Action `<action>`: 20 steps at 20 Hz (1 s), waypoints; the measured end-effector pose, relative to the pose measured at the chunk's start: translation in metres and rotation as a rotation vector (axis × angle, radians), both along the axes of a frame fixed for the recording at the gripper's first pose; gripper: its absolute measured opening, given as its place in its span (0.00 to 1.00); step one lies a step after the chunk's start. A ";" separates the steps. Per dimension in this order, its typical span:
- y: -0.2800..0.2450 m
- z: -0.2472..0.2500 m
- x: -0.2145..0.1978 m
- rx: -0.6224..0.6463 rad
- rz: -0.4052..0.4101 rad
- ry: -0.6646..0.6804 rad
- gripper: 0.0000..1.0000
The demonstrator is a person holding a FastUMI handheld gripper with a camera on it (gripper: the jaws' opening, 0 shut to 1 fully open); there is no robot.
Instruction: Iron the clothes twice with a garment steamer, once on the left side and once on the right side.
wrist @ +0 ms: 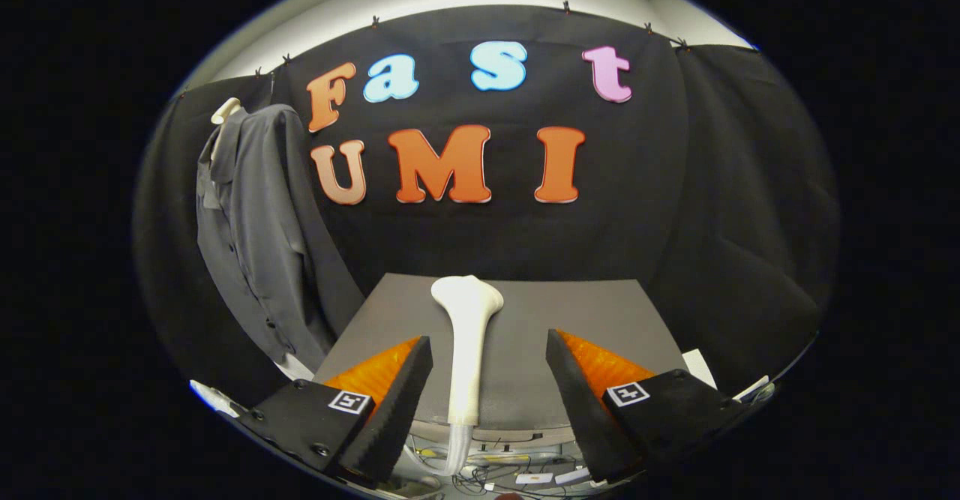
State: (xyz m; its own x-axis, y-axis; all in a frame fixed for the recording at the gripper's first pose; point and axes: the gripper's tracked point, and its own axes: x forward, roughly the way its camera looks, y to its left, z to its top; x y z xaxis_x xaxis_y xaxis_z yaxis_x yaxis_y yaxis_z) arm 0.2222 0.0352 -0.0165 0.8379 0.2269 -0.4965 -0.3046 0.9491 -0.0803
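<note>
Gripper (489, 395) fingers are spread wide, nothing held, neither pad touching anything. The garment steamer (466, 350) lies on the grey table (585, 312) between the 2 fingers, handle running toward the gripper, flared head at the far end pointing at the booth wall. A hose (454, 451) leaves the handle's near end and drops off the table edge. The grey shirt (251, 238) hangs on a white hanger (225, 110), well off to the left beyond the fingers, loose with folds. Handling call: steamer body looks like smooth rigid plastic, probably light but slick, and the hose will likely drag and twist it once lifted. Best hold is the straight handle section below the flare, squarely across, where the sides are parallel; the flared head would wedge out of the pads. Shirt is soft and free-hanging, so it will swing away under pressure; expect light contact only. Neither of the 2 passes looks started.
</note>
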 end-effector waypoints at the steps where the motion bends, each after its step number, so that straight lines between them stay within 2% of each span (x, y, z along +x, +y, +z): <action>1: 0.001 -0.008 0.008 0.007 -0.007 0.040 0.98; 4: 0.007 -0.028 0.035 0.037 -0.022 0.139 0.98; 8: 0.011 -0.058 0.060 0.013 -0.028 0.251 0.99; 13: 0.030 -0.095 0.081 0.046 -0.035 0.393 0.99; 18: 0.035 -0.116 0.093 0.032 -0.056 0.475 0.97; 20: 0.031 -0.121 0.095 0.016 -0.073 0.500 0.89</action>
